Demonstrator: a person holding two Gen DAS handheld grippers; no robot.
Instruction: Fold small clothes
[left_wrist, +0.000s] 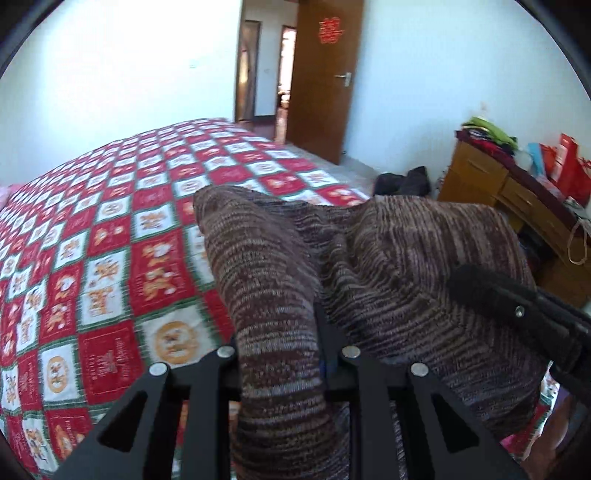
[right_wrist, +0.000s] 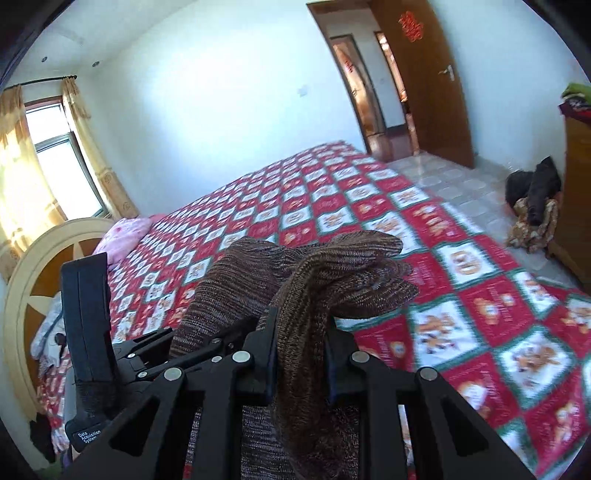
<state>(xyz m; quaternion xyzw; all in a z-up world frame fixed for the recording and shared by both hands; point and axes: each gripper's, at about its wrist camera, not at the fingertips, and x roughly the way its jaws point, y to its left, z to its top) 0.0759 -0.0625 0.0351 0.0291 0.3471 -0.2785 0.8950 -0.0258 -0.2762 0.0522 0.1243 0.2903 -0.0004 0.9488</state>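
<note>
A brown striped knit garment (left_wrist: 388, 266) hangs lifted above the bed, held at two places. My left gripper (left_wrist: 282, 332) is shut on one bunched edge of it, and the cloth drapes over the fingers and hides the tips. My right gripper (right_wrist: 301, 332) is shut on another bunched edge of the same garment (right_wrist: 332, 273), whose folds spill forward past the fingers. In the left wrist view the right gripper (left_wrist: 517, 306) shows at the right, pressed into the knit. The right wrist view shows the left gripper (right_wrist: 92, 332) at the left.
The bed carries a red, white and green checked quilt (left_wrist: 110, 258) with a pink pillow (right_wrist: 125, 236) near the round headboard (right_wrist: 33, 280). A wooden dresser (left_wrist: 498, 192) piled with bags stands right. Dark clothes (right_wrist: 532, 199) lie on the tiled floor by an open brown door (left_wrist: 321, 74).
</note>
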